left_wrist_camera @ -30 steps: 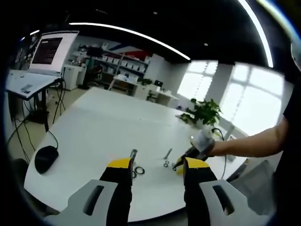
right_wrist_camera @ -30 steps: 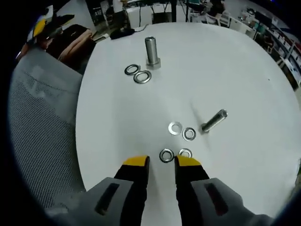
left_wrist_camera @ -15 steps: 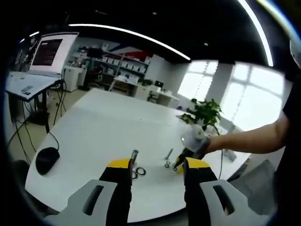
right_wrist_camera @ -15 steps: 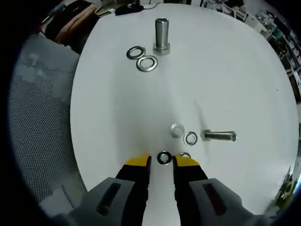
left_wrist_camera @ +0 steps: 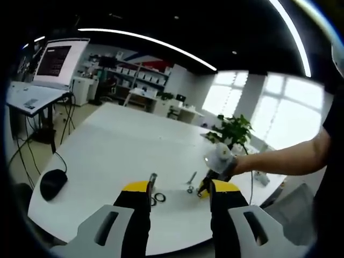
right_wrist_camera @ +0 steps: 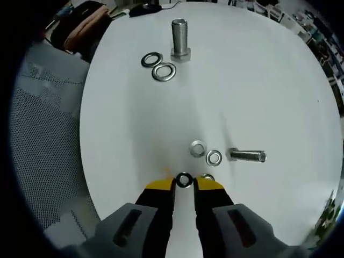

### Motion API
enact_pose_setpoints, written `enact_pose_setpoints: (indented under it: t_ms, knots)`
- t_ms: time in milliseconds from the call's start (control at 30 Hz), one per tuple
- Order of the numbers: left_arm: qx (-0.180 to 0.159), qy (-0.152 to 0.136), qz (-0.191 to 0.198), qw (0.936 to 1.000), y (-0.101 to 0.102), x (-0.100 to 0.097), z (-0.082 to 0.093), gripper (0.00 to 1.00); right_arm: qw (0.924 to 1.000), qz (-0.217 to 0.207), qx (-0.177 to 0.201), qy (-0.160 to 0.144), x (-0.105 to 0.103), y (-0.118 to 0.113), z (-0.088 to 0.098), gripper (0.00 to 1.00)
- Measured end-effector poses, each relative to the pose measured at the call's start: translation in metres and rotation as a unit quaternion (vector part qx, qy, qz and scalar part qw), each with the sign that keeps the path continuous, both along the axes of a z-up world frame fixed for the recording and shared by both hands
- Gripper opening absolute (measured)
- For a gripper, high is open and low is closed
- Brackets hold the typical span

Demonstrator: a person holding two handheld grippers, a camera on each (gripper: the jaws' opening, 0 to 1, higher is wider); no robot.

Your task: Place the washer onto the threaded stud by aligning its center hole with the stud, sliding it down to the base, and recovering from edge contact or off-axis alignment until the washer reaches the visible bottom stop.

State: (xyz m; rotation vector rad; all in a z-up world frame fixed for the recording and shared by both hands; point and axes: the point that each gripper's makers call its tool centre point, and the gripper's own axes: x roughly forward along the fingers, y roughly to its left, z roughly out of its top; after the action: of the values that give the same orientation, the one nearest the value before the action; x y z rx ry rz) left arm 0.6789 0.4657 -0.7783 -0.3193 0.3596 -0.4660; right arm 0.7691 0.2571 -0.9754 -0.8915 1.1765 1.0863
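In the right gripper view my right gripper [right_wrist_camera: 184,184] has its yellow-tipped jaws drawn in on a small steel washer [right_wrist_camera: 184,180] lying on the white table [right_wrist_camera: 258,80]. Two more small washers [right_wrist_camera: 198,149] sit just beyond, beside a bolt lying flat [right_wrist_camera: 247,156]. The upright threaded stud [right_wrist_camera: 180,37] stands far ahead with two larger washers [right_wrist_camera: 164,71] at its base. My left gripper [left_wrist_camera: 180,188] hangs open and empty above the near table edge. Past its jaws are the stud [left_wrist_camera: 152,181] and a gloved hand [left_wrist_camera: 217,158] holding the right gripper down at the table.
A grey mesh chair [right_wrist_camera: 43,134] lines the table's left edge in the right gripper view. In the left gripper view a black mouse [left_wrist_camera: 52,183] lies at the table's left. A potted plant [left_wrist_camera: 232,129] stands at the far right, and a desk with a monitor [left_wrist_camera: 56,56] behind.
The right jaws have narrowed onto the washer, which now sits between their tips. The gloved hand has shifted slightly in the left gripper view. My left gripper is as it was.
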Motion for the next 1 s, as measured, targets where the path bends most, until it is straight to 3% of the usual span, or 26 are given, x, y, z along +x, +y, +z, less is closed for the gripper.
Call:
enact_pose_setpoints:
  t_ms: [267, 1000]
  knots:
    - [-0.002, -0.002, 0.001, 1.0000, 0.0007, 0.0004, 0.0011, 0.41, 0.9998, 0.021, 0.000, -0.006, 0.0005, -0.0015, -0.0005, 0.14]
    - [-0.001, -0.001, 0.003, 1.0000, 0.0021, 0.0013, 0.0002, 0.41, 0.9997, -0.011, 0.024, 0.003, 0.0020, 0.0001, 0.0009, 0.13]
